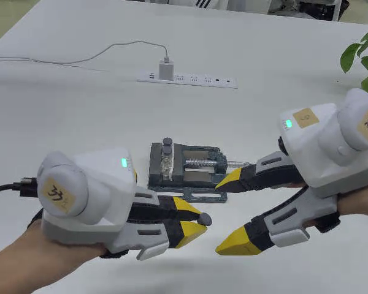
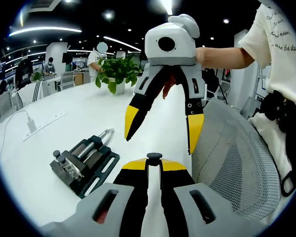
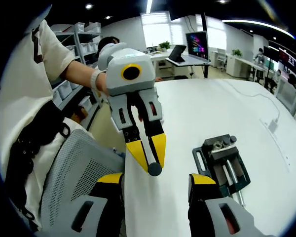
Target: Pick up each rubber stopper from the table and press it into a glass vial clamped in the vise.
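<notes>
Above the near part of the white table, the left gripper is pinching a dark rubber stopper between its yellow tips, its jaws nearly together. Facing it from the right, the right gripper is hovering with its jaws spread wide, gripping nothing. Beyond both, the vise is sitting on the table, clamping glass vials upright at its left end. Two dark caps seem to be topping them, though they are too small to be sure. A power strip is lying farther back.
</notes>
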`<action>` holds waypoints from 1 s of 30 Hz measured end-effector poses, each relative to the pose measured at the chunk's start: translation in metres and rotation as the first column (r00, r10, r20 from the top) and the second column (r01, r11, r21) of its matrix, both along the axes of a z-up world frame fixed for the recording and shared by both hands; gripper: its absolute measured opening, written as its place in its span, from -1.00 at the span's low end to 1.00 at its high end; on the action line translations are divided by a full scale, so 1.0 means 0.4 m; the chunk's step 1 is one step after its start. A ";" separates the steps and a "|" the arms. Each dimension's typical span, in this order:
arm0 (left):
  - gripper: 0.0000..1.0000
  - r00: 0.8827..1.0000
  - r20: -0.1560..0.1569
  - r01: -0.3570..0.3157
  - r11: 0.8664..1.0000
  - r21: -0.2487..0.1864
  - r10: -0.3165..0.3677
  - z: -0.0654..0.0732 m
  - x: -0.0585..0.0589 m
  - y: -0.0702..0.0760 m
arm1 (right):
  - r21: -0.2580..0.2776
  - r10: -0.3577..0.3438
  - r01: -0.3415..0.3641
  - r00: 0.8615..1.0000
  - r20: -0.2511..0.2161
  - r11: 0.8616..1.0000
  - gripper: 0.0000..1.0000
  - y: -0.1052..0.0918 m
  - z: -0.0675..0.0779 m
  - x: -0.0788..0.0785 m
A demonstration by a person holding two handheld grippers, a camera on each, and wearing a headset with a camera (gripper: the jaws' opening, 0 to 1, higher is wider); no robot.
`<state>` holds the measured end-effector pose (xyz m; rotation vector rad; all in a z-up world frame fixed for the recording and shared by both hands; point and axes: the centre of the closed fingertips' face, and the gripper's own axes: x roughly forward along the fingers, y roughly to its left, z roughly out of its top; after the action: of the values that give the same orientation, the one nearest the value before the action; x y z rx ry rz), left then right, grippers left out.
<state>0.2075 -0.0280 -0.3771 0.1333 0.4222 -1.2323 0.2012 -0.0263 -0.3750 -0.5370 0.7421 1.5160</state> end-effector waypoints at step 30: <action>-0.91 1.000 -0.001 0.026 1.000 0.008 -0.026 0.003 -0.017 -0.010 | -0.049 0.141 -0.140 0.990 0.010 0.989 -0.77 0.012 -0.004 -0.029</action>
<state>0.2009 -0.0319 -0.3760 0.1452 0.4273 -1.2567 0.1897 -0.0217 -0.3767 -0.6459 0.7444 1.6266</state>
